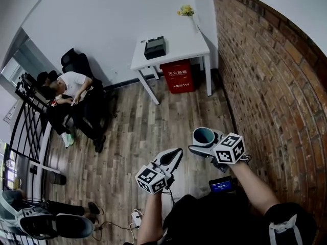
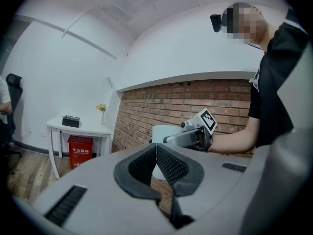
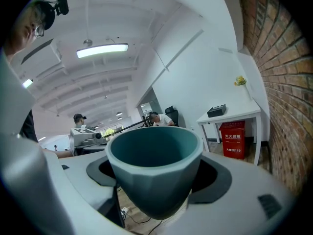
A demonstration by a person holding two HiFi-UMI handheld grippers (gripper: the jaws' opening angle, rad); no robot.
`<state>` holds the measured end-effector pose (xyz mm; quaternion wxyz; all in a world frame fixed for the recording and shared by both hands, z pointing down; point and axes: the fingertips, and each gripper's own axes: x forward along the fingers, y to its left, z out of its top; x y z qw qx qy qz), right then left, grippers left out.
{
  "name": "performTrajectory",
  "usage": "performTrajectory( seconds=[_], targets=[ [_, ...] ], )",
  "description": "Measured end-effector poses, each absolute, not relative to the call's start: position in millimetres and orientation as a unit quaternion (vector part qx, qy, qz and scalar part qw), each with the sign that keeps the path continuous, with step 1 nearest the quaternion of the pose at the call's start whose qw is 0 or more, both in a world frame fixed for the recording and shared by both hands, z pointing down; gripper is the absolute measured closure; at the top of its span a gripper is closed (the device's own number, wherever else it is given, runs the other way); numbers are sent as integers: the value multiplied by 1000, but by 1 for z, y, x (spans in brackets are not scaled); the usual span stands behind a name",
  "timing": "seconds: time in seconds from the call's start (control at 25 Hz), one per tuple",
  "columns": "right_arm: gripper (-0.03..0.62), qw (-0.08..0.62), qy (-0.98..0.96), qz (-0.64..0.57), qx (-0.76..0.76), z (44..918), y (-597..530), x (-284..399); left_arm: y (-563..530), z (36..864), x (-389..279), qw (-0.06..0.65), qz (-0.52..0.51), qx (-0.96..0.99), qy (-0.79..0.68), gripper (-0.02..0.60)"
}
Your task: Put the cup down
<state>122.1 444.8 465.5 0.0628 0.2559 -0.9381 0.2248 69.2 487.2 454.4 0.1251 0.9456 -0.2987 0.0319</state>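
Teal cup [image 3: 154, 165] sits clamped in the right gripper [image 1: 205, 143], the two jaws spread to the cup's width and pressing its sides low down, mouth up and nothing showing inside it. It hangs in the air over the plank floor [image 1: 145, 129], well short of the white table [image 1: 179, 49] and roughly in line with that table's right-hand legs. The person's bare forearm reaches out behind it.

The left gripper [image 1: 173, 157] is a little farther back from the table than the cup and off to the left of it, close to the right gripper but not touching. Its jaws are closed, the ribbed pads [image 2: 168, 163] meeting at their tips with nothing between them.

Beyond both, the table stands against the white wall. A black box [image 1: 155, 48] rests on the table's left half, and yellow flowers [image 1: 186, 10] rise at its far right corner. A red box [image 1: 177, 76] with white print sits on the floor underneath it. The brick wall [image 1: 265, 75] runs along just to the right of the table. Well to the table's left, a seated person [image 1: 71, 88] in a white top leans forward beside a black office chair [image 1: 74, 60].
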Motion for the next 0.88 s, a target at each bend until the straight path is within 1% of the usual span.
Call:
performTrajectory(
  seconds=[0.24, 0.48, 0.68, 0.88],
  targets=[
    [194, 68, -934, 238, 256, 481, 428, 137, 467, 463, 73, 131, 32, 941, -309, 572],
    [194, 73, -929, 248, 265, 497, 381, 134, 418, 478, 65, 139, 26, 941, -307, 572],
    [194, 84, -927, 249, 269, 511, 317, 118, 349, 487, 47, 145, 15, 943, -299, 572],
    [192, 81, -923, 249, 283, 503, 224, 85, 260, 482, 15, 138, 22, 950, -281, 572]
  ],
)
